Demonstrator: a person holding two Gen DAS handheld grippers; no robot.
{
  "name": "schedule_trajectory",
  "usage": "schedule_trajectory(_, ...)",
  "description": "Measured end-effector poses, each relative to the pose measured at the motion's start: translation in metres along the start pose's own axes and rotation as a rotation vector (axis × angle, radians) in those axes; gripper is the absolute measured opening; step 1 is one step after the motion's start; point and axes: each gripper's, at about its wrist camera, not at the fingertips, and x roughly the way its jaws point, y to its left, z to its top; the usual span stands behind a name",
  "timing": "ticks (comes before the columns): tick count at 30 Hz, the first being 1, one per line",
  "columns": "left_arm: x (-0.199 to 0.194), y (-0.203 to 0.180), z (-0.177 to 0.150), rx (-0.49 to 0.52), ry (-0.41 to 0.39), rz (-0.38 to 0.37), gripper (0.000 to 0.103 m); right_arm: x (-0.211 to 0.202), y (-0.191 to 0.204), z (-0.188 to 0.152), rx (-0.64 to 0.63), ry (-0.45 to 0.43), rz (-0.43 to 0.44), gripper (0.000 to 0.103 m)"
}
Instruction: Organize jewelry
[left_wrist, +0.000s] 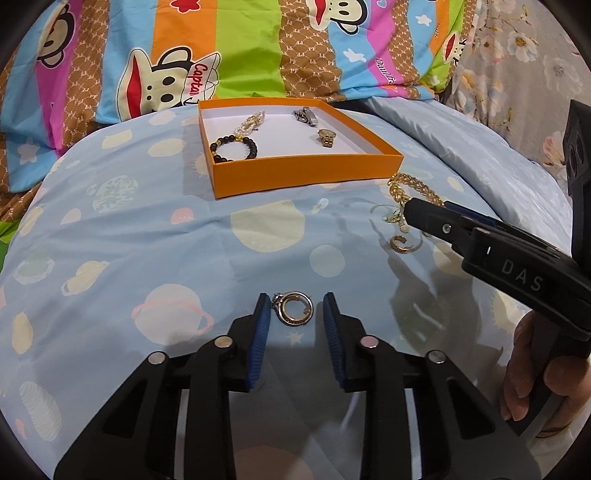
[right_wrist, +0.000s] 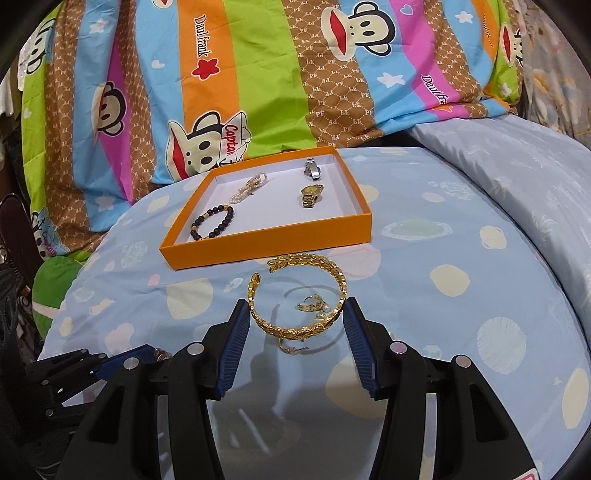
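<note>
A two-tone ring (left_wrist: 293, 308) with a small stone lies on the pale blue planet-print sheet between the blue pads of my left gripper (left_wrist: 295, 314). The left pad is at the stone, the right pad stands a little off, so it is open. My right gripper (right_wrist: 297, 321) is shut on a gold leaf-pattern bangle (right_wrist: 295, 326), held just above the sheet with its shadow beneath. Small gold earrings (right_wrist: 310, 304) and a hoop earring (right_wrist: 291, 349) lie under it. The orange box (right_wrist: 269, 245) beyond holds a black bead bracelet (right_wrist: 214, 223), a pearl bracelet (right_wrist: 249, 186) and two watches (right_wrist: 312, 194).
A bright monkey-print quilt (left_wrist: 240, 48) rises behind the box. A folded pale blue cover (right_wrist: 517, 177) lies at the right. A person's hand (left_wrist: 535, 369) grips the right gripper's handle (left_wrist: 517, 280), which crosses the left wrist view at the right.
</note>
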Motion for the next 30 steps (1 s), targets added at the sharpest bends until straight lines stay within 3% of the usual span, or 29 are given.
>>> schedule_trajectory(18, -0.024, 0.004, 0.005, -0.028, -0.059, -0.030, 0.023, -0.023, -0.003, -0.005, 0.001, -0.060, 0.016, 0.051)
schedule_trajectory(24, -0.039, 0.007, 0.019, -0.021, -0.087, -0.020, 0.023, -0.036, -0.003, 0.000, -0.004, -0.083, 0.031, 0.051)
schedule_trajectory(30, -0.042, 0.017, 0.052, -0.014, -0.138, 0.011, 0.023, -0.035, 0.000, 0.030, -0.042, -0.117, 0.034, 0.051)
